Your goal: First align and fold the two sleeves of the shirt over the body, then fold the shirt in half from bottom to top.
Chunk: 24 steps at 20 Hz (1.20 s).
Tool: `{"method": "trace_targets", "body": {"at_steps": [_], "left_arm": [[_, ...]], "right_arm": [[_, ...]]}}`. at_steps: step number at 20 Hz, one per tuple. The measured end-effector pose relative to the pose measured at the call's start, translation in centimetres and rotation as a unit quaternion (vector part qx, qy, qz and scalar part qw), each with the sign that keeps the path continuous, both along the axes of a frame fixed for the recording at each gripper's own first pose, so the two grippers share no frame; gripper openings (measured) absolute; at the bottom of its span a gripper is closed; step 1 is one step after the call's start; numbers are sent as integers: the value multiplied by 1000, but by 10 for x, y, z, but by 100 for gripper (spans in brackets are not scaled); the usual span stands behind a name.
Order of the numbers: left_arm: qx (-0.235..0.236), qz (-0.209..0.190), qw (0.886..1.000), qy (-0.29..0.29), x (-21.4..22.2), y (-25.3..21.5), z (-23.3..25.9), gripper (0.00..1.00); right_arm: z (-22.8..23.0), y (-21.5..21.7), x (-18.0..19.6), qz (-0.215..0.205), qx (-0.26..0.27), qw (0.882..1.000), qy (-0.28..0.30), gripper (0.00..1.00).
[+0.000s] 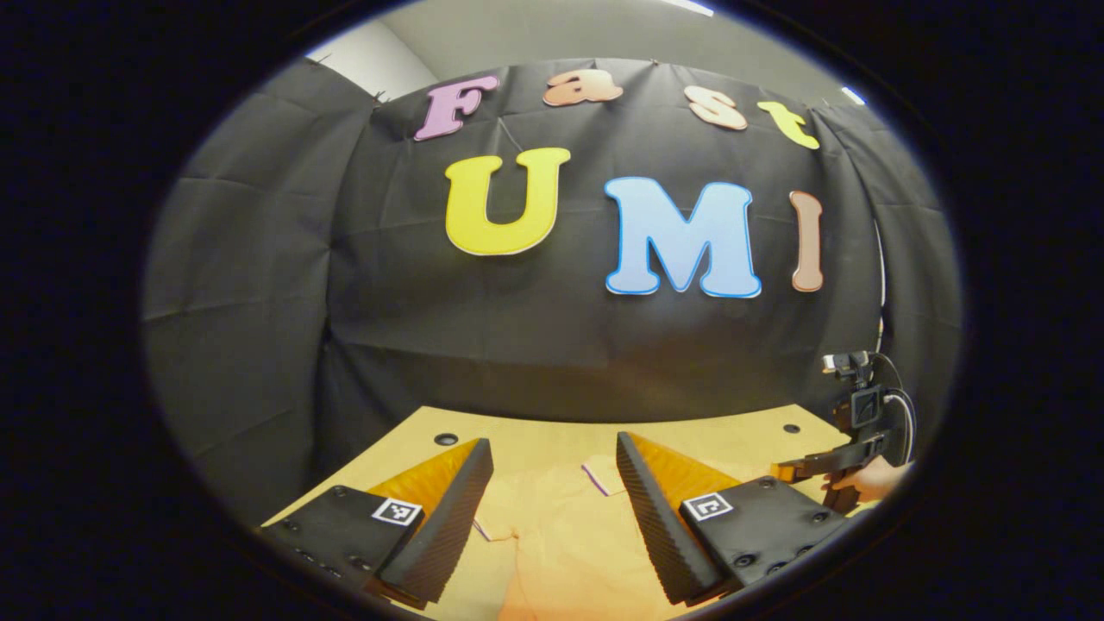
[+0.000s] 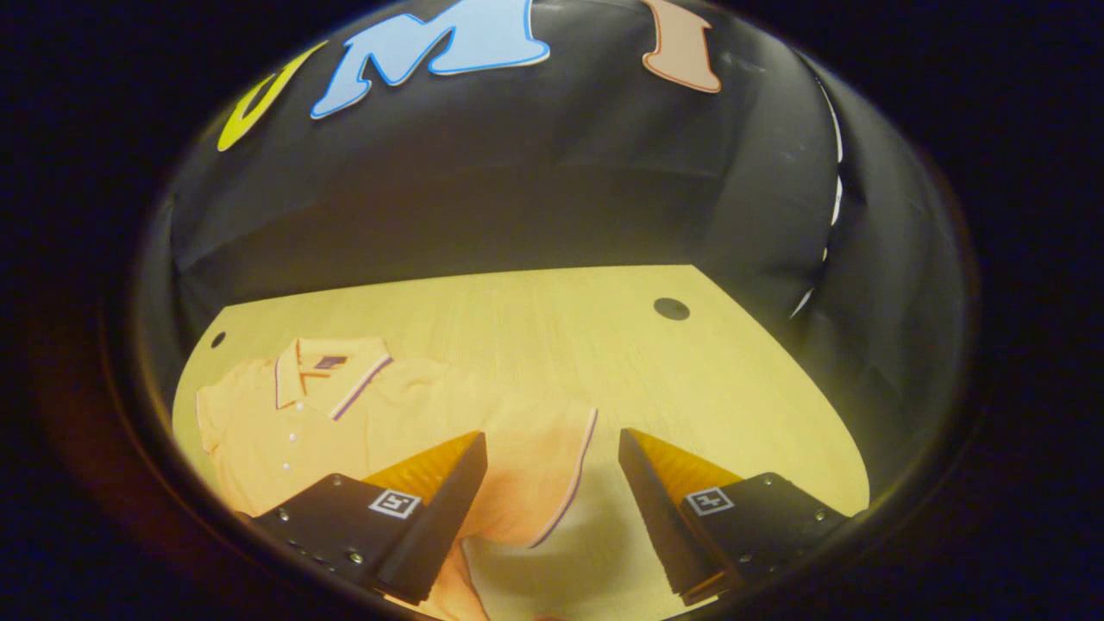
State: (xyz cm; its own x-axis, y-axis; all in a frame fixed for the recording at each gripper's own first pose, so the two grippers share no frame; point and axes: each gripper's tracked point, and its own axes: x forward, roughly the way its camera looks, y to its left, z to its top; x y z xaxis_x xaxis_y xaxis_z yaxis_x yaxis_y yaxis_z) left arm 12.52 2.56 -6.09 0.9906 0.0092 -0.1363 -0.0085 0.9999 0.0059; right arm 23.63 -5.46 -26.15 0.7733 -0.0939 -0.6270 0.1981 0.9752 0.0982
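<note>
Left gripper [image 1: 552,504] had its jaws spread wide, nothing between them, not touching anything; it hung above the pale wooden tabletop [image 1: 552,435] and looked nearly level toward the black cloth wall [image 1: 552,345]. Below and between its fingers lay the orange short-sleeved polo shirt [image 1: 561,543], flat on the tabletop, with a bit of white-and-purple trim visible just past the gap. Right gripper [image 2: 552,496] also had its jaws released wide, empty, held above the shirt [image 2: 345,414] and tilted down more steeply toward the tabletop [image 2: 604,345]. In the right gripper view the shirt lay spread at the left and near part of the tabletop, collar with purple-striped edge and buttoned placket up at the left, one sleeve with a purple-white hem reaching out between the fingers; whether the fingers touched the fabric could not be told. Shirt looked unfolded, sleeves out. In the left gripper view the right gripper [image 1: 806,470] showed far off at the right edge, over the tabletop's right side, gripped by a person's hand [image 1: 871,479], with a small camera mount and cable above it. Round dark holes [image 2: 671,308] sat near the tabletop's far corners.
</note>
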Motion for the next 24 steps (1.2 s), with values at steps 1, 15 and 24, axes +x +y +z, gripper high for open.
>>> {"method": "trace_targets", "body": {"at_steps": [1, 15, 24], "left_arm": [[1, 2, 1000, 1, 1, -1, -1, 95], [13, 28, 999, 8, -19, 4, -2, 94], [12, 40, 999, 6, -32, 0, -1, 94]], "right_arm": [[-9, -1, 5, 1, 0, 1000, 8, 95], [-61, -3, 21, -15, 49, 997, 62, 72], [-57, 2, 21, -12, 79, 995, 60, 2]]}}
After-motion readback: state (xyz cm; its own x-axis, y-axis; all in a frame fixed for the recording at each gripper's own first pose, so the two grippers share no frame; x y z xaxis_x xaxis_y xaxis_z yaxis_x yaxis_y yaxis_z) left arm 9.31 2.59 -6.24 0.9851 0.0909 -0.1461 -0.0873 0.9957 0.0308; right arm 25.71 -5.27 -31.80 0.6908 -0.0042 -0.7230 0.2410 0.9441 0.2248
